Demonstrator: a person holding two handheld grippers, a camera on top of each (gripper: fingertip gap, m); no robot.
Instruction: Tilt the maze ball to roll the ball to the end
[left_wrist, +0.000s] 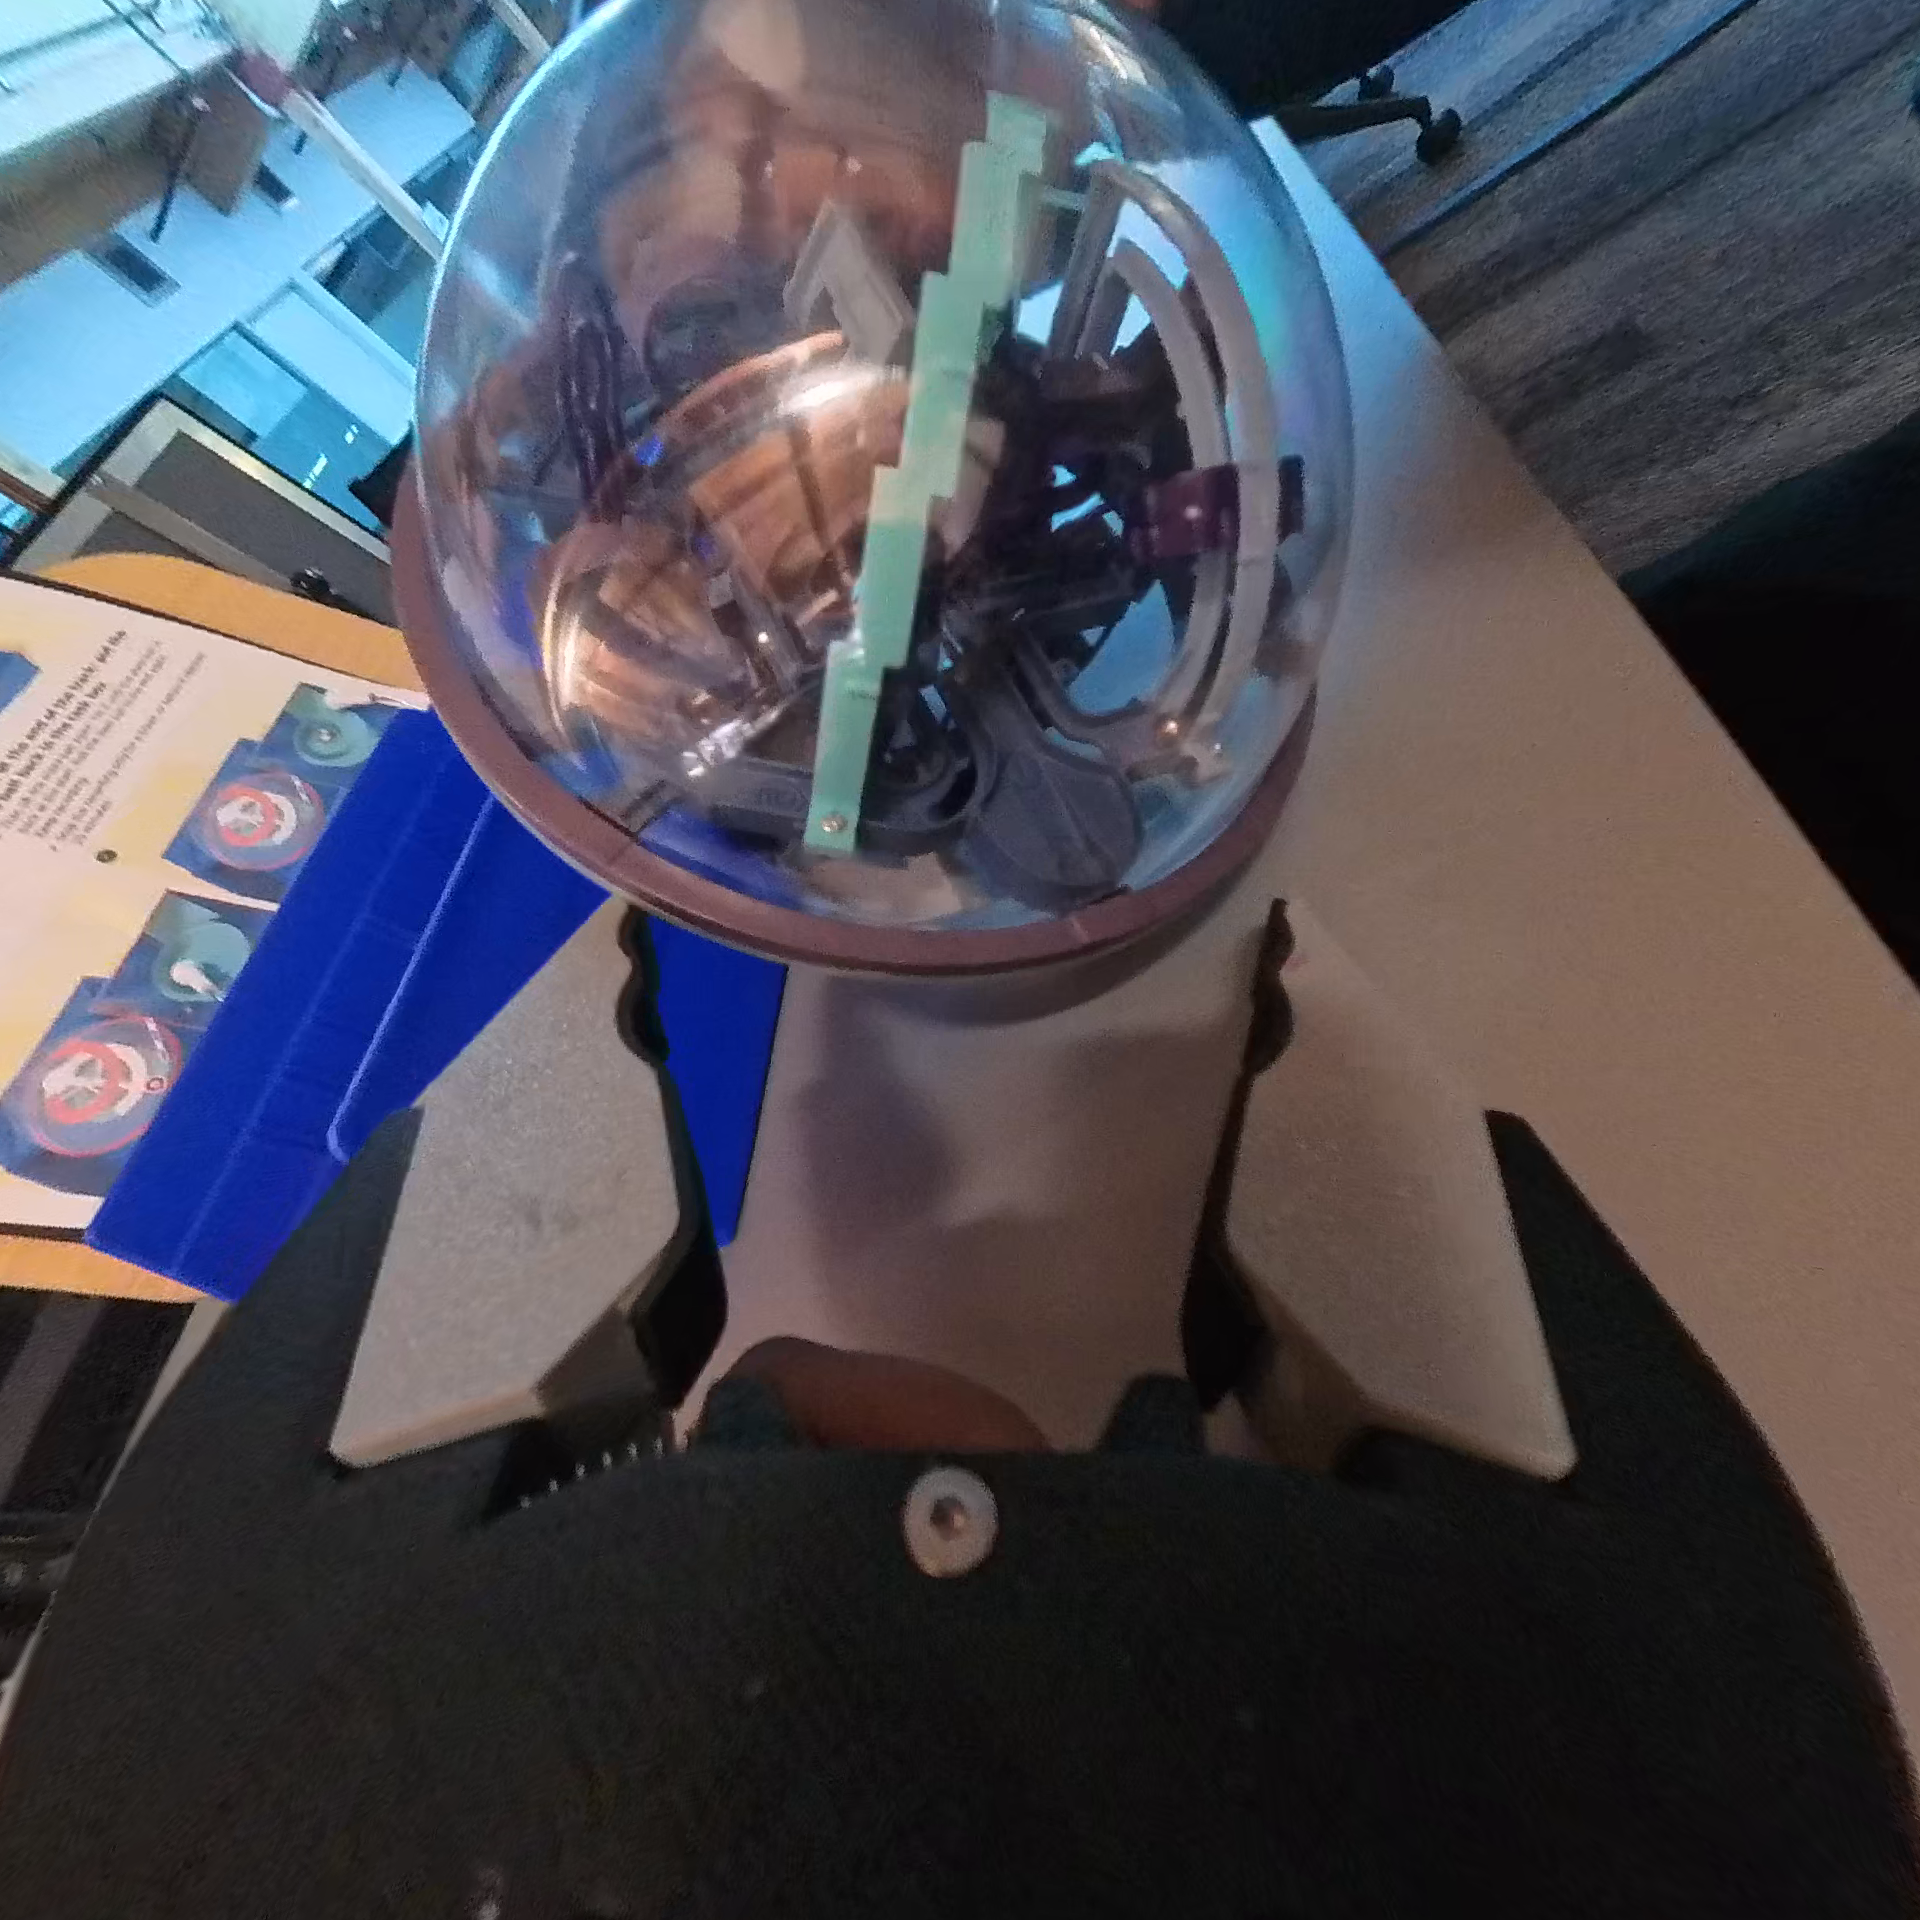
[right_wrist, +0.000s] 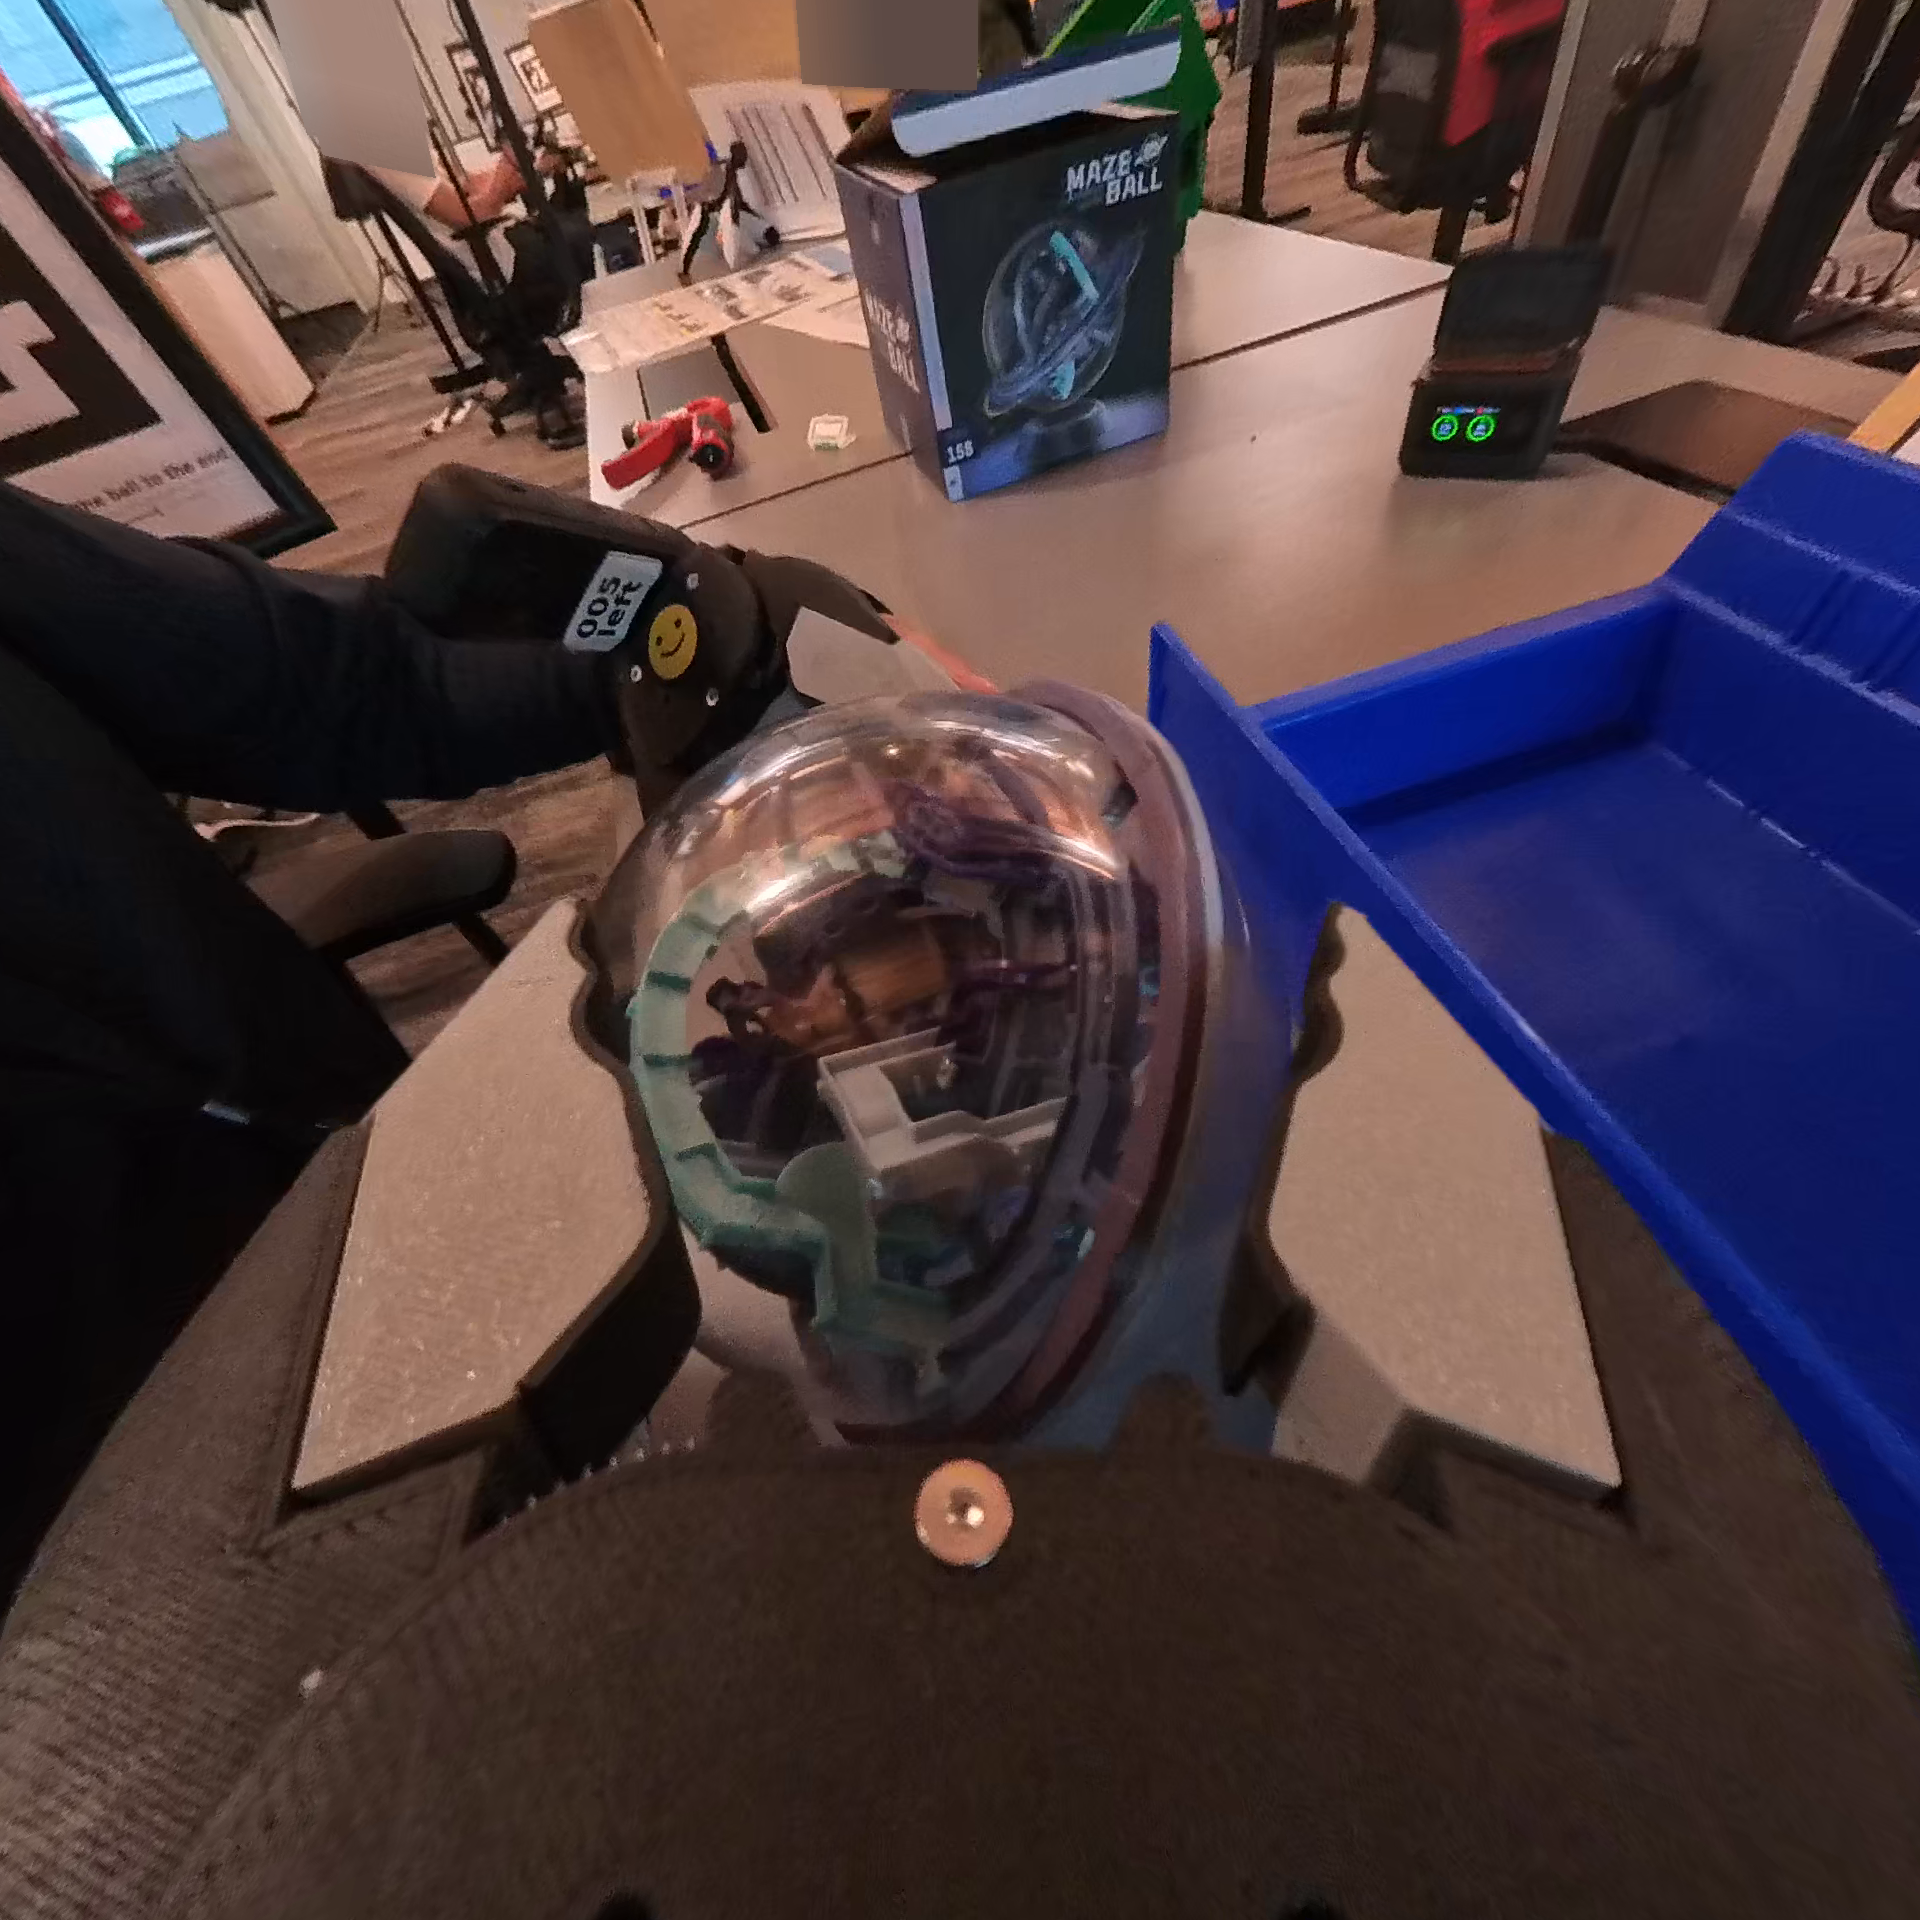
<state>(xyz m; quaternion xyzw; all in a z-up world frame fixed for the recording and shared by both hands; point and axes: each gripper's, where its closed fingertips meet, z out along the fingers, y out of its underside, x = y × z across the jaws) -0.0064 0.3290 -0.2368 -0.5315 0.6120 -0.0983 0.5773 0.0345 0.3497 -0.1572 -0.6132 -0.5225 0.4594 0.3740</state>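
Observation:
The maze ball (left_wrist: 883, 499) is a clear sphere with a dark ring round its middle and green, grey and purple tracks inside. It is held up over the grey table (left_wrist: 1507, 727). My left gripper (left_wrist: 956, 977) has both fingers against the half nearest its camera. In the right wrist view the maze ball (right_wrist: 914, 1039) sits between the fingers of my right gripper (right_wrist: 956, 987), which is shut on it. The left gripper (right_wrist: 675, 644) reaches over the ball's far side there. I cannot make out the small ball inside for certain.
A blue bin (right_wrist: 1610, 883) stands right beside the ball; it also shows in the left wrist view (left_wrist: 312, 1039), on a printed instruction sheet (left_wrist: 125, 831). Farther back on the table (right_wrist: 1247, 540) are the toy's box (right_wrist: 1039, 312), a black device (right_wrist: 1486, 374) and a red tool (right_wrist: 675, 436). A dark sleeve (right_wrist: 260, 686) is at left.

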